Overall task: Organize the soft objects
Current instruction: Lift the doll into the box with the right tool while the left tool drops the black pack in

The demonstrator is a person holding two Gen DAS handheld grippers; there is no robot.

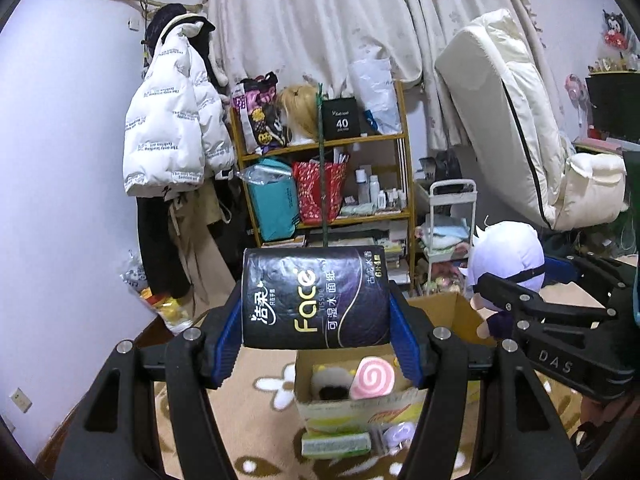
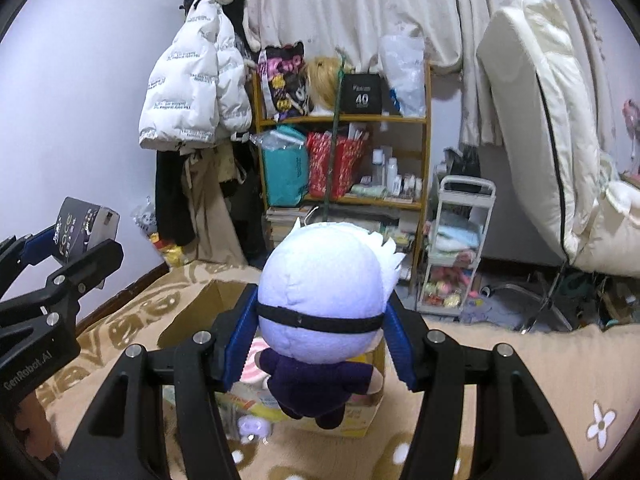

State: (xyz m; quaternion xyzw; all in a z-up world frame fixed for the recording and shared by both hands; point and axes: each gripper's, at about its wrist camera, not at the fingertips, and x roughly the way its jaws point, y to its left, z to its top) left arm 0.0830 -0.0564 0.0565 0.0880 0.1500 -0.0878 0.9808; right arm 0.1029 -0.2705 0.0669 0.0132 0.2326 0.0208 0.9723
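Observation:
My left gripper (image 1: 316,320) is shut on a black "Face" tissue pack (image 1: 316,300), held in the air above an open cardboard box (image 1: 348,404). The box holds a pink swirl plush (image 1: 372,378) and other soft items. My right gripper (image 2: 320,328) is shut on a white-haired plush doll (image 2: 324,292) with a black blindfold and dark purple body, held over the same box (image 2: 360,416). The doll also shows in the left wrist view (image 1: 508,256), and the tissue pack in the right wrist view (image 2: 86,228).
The box stands on a beige flower-pattern carpet (image 2: 520,360). A green tissue pack (image 1: 336,444) and a small purple item (image 1: 400,432) lie in front of the box. A wooden shelf (image 1: 320,184), a hung white jacket (image 1: 176,120), a white cart (image 2: 456,248) and a mattress (image 2: 540,120) stand behind.

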